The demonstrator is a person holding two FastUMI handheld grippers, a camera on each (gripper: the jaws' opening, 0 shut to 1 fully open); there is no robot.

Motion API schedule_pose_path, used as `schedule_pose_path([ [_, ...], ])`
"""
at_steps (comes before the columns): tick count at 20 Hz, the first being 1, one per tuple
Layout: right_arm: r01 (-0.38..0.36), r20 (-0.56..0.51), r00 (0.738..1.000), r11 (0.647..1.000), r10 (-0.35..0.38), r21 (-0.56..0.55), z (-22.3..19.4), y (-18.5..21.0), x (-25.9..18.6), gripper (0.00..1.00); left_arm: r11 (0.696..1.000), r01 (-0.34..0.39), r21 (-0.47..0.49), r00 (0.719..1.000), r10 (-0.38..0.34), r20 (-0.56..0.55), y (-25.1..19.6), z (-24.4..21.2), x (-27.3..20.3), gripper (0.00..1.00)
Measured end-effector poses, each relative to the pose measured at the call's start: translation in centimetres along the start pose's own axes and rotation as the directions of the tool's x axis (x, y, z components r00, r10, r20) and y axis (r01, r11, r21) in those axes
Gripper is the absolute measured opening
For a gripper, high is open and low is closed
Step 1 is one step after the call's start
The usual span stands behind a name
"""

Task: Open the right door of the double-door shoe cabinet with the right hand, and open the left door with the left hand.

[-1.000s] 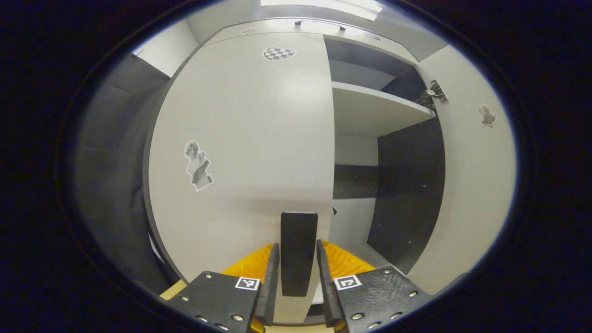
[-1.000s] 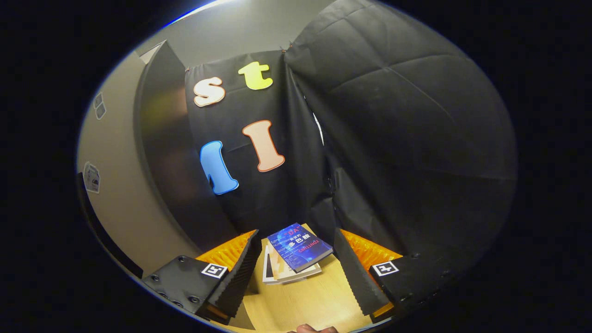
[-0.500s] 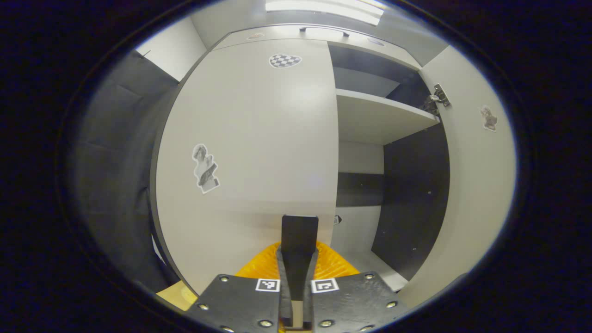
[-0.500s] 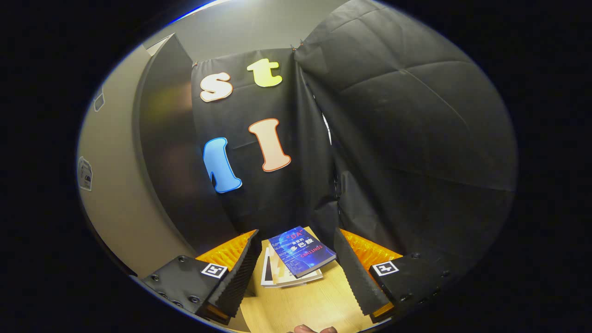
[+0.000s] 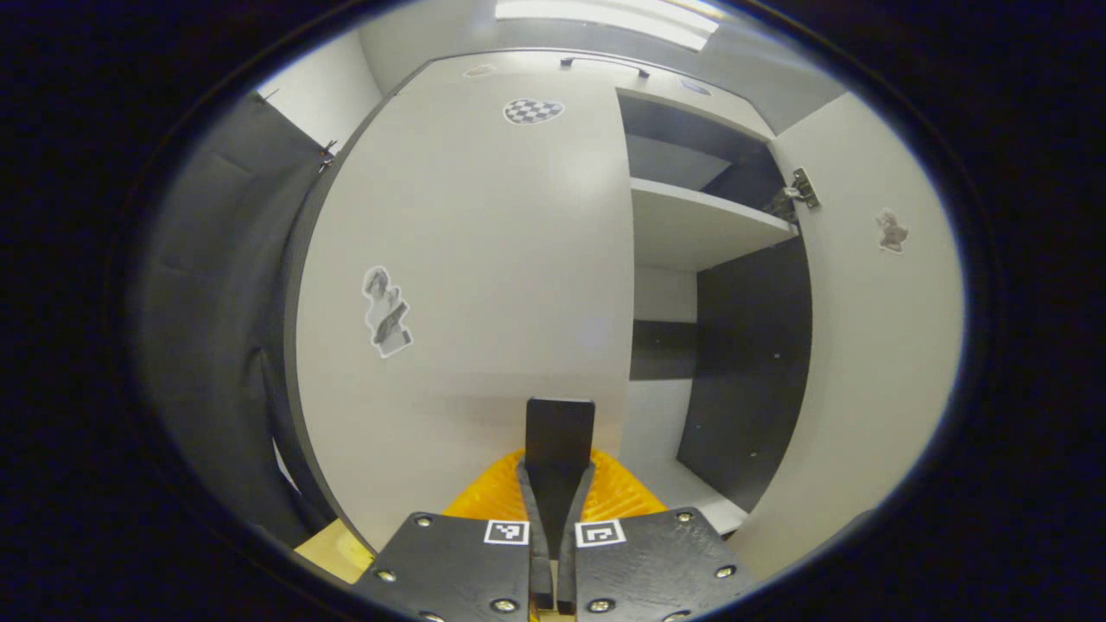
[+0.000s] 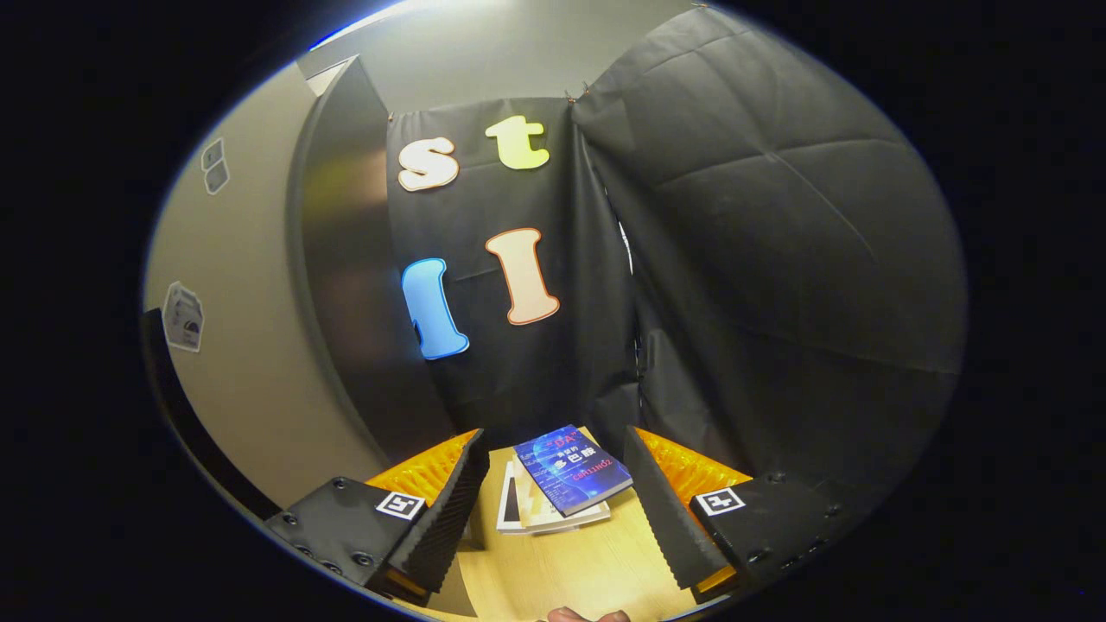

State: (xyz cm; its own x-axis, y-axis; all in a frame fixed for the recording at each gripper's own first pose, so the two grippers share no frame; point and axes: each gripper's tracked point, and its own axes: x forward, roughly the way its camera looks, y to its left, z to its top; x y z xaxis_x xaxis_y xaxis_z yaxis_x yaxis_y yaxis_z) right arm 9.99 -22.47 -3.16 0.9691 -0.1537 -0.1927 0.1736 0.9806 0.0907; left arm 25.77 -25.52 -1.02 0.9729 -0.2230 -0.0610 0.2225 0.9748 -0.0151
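In the left gripper view, the left gripper (image 5: 554, 518) has its two fingers pressed on the black handle (image 5: 559, 436) of the left door (image 5: 484, 250). The handle stands upright between the fingers, near the right edge of this door. The left door looks closed or nearly closed; I cannot tell if there is a small gap. It carries a checkered sticker (image 5: 533, 111) near the top and a picture sticker (image 5: 386, 311) on its left part.

Beside it, the right door (image 5: 873, 345) is swung wide open. A hinge (image 5: 799, 190) shows at its upper inner edge. Inside the cabinet (image 5: 717, 345) a pale shelf (image 5: 700, 226) is visible, with dark walls under it.

In the right gripper view, the right gripper (image 6: 553, 510) has its jaws wide apart and holds nothing. It faces away from the cabinet, toward the black cloth wall (image 6: 760, 259). Between its fingers, farther off, some books (image 6: 566, 475) lie in a pile on a wooden table (image 6: 562, 570). A pale panel (image 6: 242, 345) with small stickers stands at the left of this view.
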Motion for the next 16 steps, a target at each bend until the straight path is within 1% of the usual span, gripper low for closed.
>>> schedule_pose_path([
  [2, 0.02, 0.003, 1.0, 1.0, -0.02, 0.0, -0.3, -0.1, -1.4, 0.98, 1.0, 0.014, 0.007, 1.0, -0.014, 0.004, 0.0, 0.0, 0.0, 0.05],
  [7, 0.06, 0.022, 0.998, 0.998, -0.06, 0.011, -0.3, 0.4, -4.7, 0.98, 0.998, 0.065, -0.016, 0.998, -0.065, 0.011, -0.3, 0.2, -0.5, 0.05],
  [8, 0.067, 0.027, 0.997, 0.998, -0.067, 0.008, -0.5, 0.6, -5.4, 0.92, 0.997, 0.076, -0.015, 0.997, -0.076, 0.009, -0.4, 0.1, -0.5, 0.05],
  [10, 0.079, 0.034, 0.996, 0.997, -0.079, 0.006, -1.1, 1.1, -6.5, 0.92, 0.995, 0.096, -0.024, 0.995, -0.095, 0.018, -0.7, 0.3, -0.6, 0.05],
  [11, 0.08, 0.032, 0.996, 0.997, -0.08, 0.006, -1.5, 1.5, -7.0, 0.98, 0.994, 0.104, -0.028, 0.994, -0.104, 0.023, -0.8, 0.4, -0.6, 0.05],
  [12, 0.079, 0.027, 0.996, 0.997, -0.079, 0.006, -2.1, 1.9, -7.3, 0.98, 0.993, 0.11, -0.029, 0.994, -0.109, 0.025, -0.8, 0.5, -0.7, 0.05],
  [13, 0.076, 0.022, 0.997, 0.997, -0.076, 0.009, -2.6, 2.4, -7.7, 0.92, 0.993, 0.115, -0.03, 0.993, -0.114, 0.027, -0.8, 0.6, -0.7, 0.05],
  [15, 0.053, 0.008, 0.999, 0.998, -0.053, 0.017, -3.6, 3.6, -8.4, 0.92, 0.992, 0.124, -0.035, 0.992, -0.123, 0.028, -0.9, 0.7, -0.7, 0.05],
  [16, 0.037, 0.001, 0.999, 0.999, -0.037, 0.016, -4.1, 4.5, -8.7, 0.98, 0.991, 0.128, -0.035, 0.991, -0.127, 0.027, -1.0, 0.7, -0.8, 0.05],
])
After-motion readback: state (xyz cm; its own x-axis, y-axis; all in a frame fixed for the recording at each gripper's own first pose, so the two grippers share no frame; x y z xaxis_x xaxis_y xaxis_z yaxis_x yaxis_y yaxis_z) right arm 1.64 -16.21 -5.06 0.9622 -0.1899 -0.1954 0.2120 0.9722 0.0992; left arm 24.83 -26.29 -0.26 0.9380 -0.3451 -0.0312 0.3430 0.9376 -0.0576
